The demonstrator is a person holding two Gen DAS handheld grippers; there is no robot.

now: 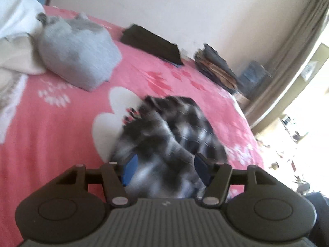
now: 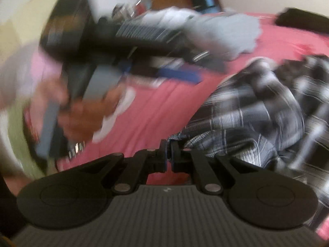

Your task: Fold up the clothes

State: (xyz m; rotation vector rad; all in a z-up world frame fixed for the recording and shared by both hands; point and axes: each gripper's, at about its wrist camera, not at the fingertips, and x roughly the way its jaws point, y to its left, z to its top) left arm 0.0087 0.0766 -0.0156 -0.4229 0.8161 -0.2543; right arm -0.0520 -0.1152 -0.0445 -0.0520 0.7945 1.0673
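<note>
A black-and-white plaid garment [image 1: 181,127] lies crumpled on the pink bedspread [image 1: 51,133]. In the left wrist view my left gripper [image 1: 166,168] is open just above its near end, blue pads [image 1: 129,170] wide apart and the cloth blurred below them. The right wrist view shows the same garment [image 2: 257,107] spread to the right. My right gripper [image 2: 169,150] is shut on a thin edge of it. The left gripper [image 2: 178,75], held by a hand [image 2: 82,111], hovers over the bed at upper left, much blurred.
A grey bundled garment [image 1: 80,53] and white cloths [image 1: 16,30] lie at the far left of the bed. A dark folded item [image 1: 152,43] and a dark stack [image 1: 216,65] sit along the wall. A curtain [image 1: 298,41] hangs at the right.
</note>
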